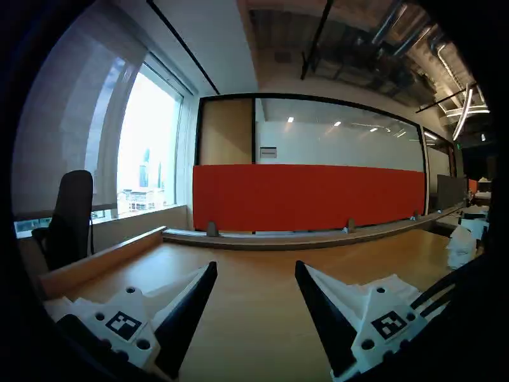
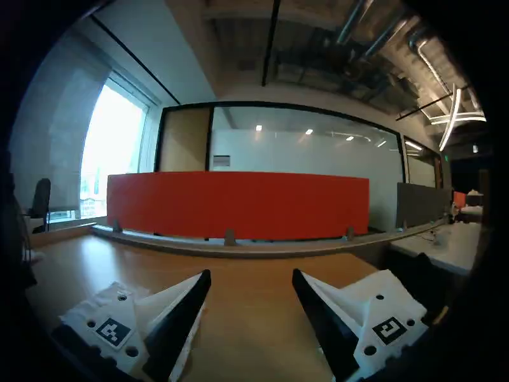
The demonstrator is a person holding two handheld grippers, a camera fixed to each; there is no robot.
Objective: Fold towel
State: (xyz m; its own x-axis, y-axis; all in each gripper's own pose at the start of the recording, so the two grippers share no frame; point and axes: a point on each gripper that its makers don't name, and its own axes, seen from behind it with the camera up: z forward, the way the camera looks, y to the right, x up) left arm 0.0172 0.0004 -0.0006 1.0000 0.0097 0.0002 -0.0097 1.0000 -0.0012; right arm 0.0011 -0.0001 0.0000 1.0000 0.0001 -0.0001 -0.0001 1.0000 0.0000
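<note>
In the left gripper view, my left gripper (image 1: 254, 264) is open above a bare wooden desk (image 1: 254, 318), its black fingers (image 1: 191, 312) wide apart with nothing between them. In the right gripper view, my right gripper (image 2: 251, 274) is open in the same way over the same kind of wooden desk (image 2: 254, 325), and its fingers (image 2: 181, 318) hold nothing. A white crumpled thing (image 1: 461, 245) stands at the desk's far right edge. I cannot tell whether it is cloth.
An orange divider panel (image 1: 308, 196) (image 2: 238, 204) runs along the back of the desk on a raised wooden ledge (image 1: 286, 239). A black office chair (image 1: 67, 216) stands at the left by the window (image 1: 146, 153). Other desks (image 2: 445, 245) lie to the right.
</note>
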